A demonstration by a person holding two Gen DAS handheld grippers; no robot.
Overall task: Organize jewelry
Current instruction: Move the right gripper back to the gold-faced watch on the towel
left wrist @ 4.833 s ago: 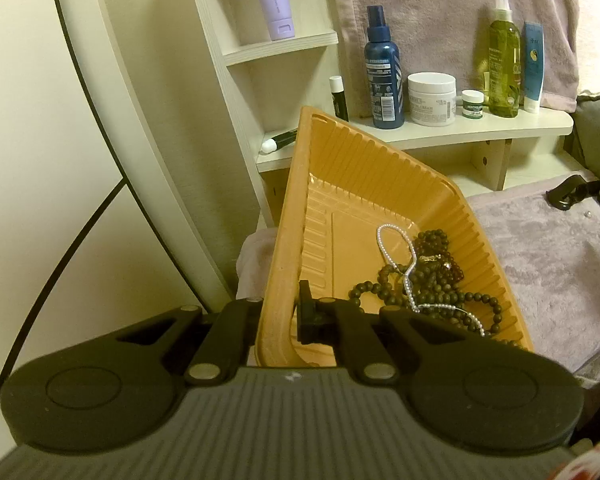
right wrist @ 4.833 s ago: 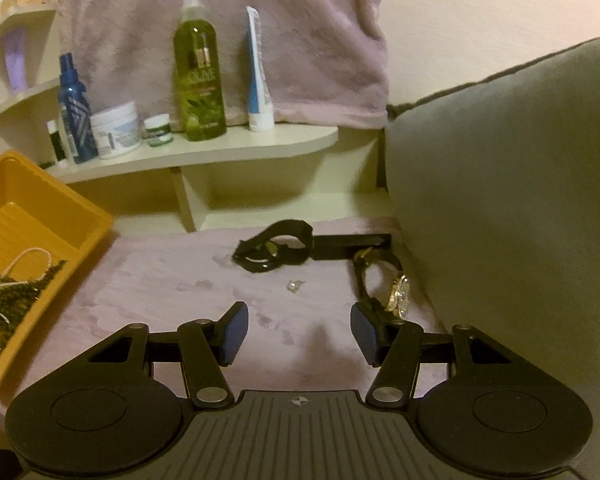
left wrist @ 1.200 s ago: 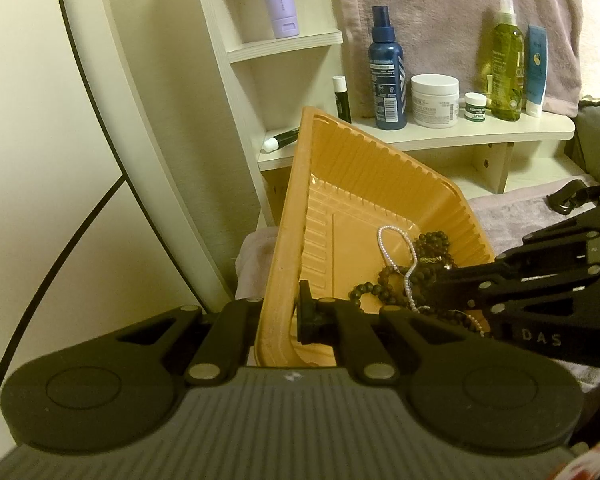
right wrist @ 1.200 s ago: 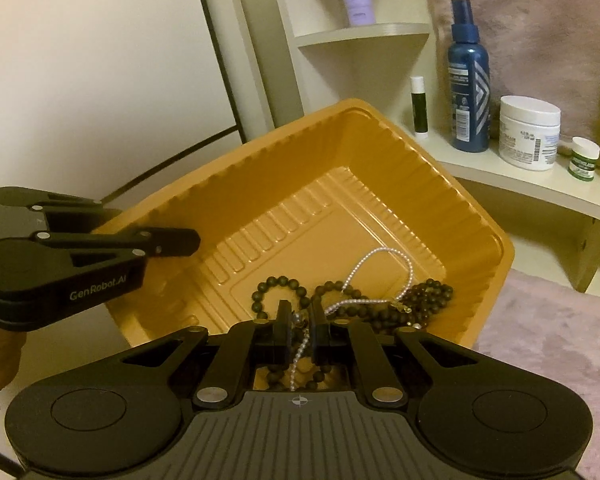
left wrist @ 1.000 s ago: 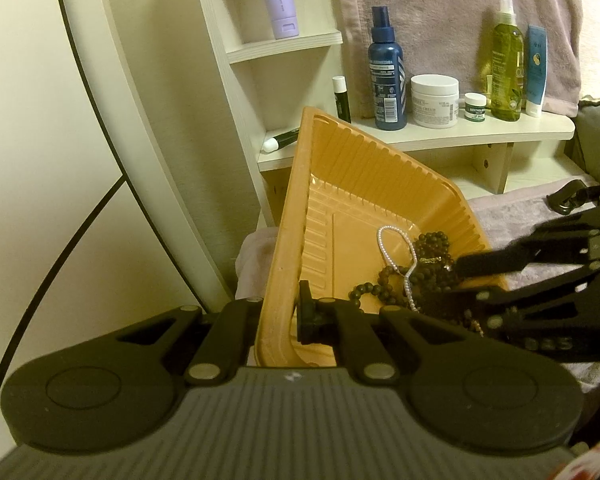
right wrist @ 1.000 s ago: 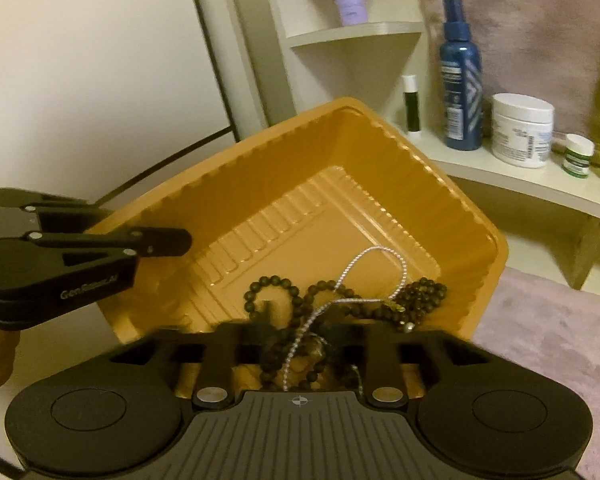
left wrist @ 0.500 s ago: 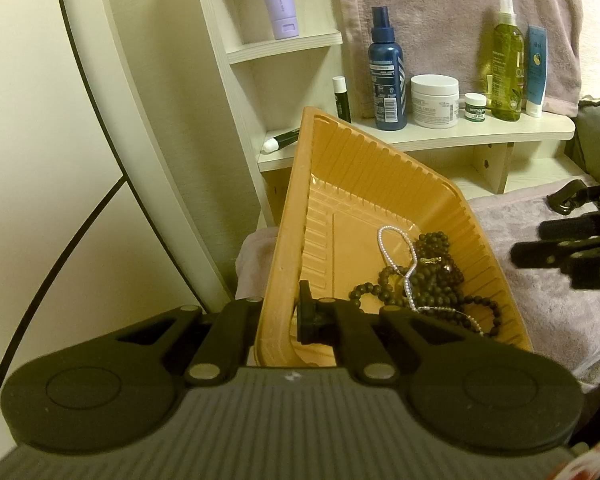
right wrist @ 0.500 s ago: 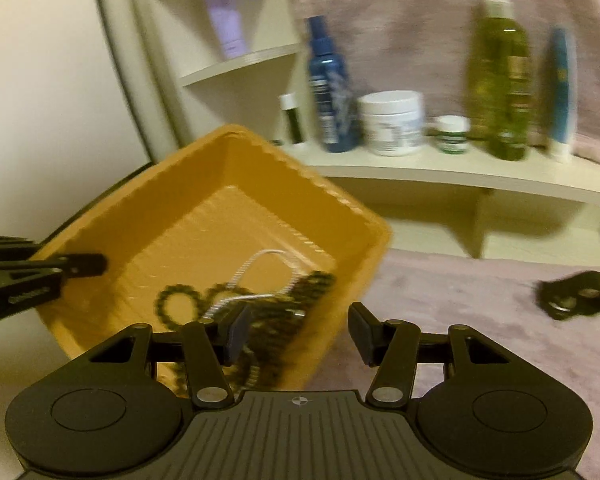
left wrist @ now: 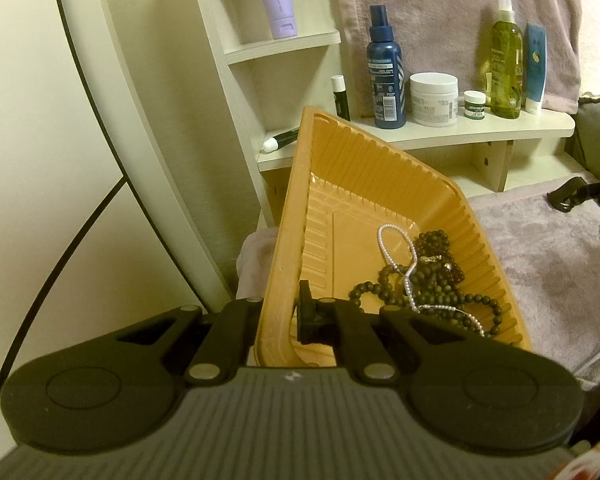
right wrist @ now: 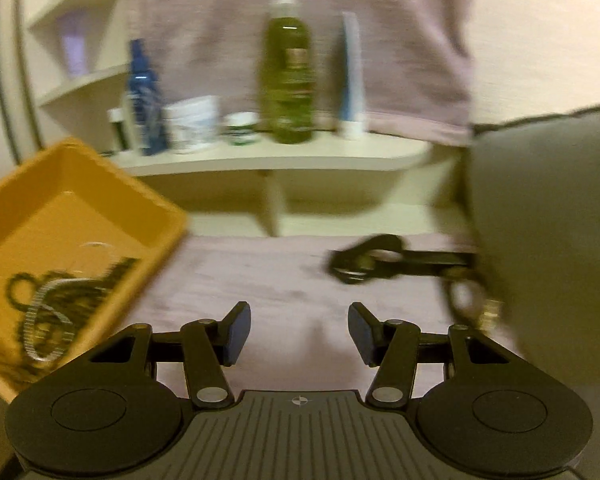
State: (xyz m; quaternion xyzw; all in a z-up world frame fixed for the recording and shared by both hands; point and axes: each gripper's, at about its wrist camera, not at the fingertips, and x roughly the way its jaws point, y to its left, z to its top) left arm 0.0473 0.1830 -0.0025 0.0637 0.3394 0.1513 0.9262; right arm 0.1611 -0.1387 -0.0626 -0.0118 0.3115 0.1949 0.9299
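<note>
My left gripper (left wrist: 278, 320) is shut on the near rim of an orange plastic tray (left wrist: 364, 184) and holds it tilted. In the tray lie dark bead strands (left wrist: 432, 280) and a white pearl string (left wrist: 392, 248). My right gripper (right wrist: 299, 332) is open and empty, low over the mauve cloth (right wrist: 260, 280), right of the tray (right wrist: 112, 184). A black watch (right wrist: 372, 260) and a gold watch (right wrist: 476, 304) lie on the cloth ahead of it, blurred. The black watch also shows in the left wrist view (left wrist: 572, 196).
A cream shelf unit (left wrist: 440, 132) behind the tray holds a blue bottle (left wrist: 384, 76), a white jar (left wrist: 434, 98), a green spray bottle (left wrist: 504, 56) and tubes. A mauve towel (left wrist: 440, 0) hangs behind. A grey cushion (right wrist: 548, 220) stands at the right.
My right gripper let go of the pearl string in the tray, opened, and swung right, away from the tray towards the watches. My left gripper and the tray stayed still.
</note>
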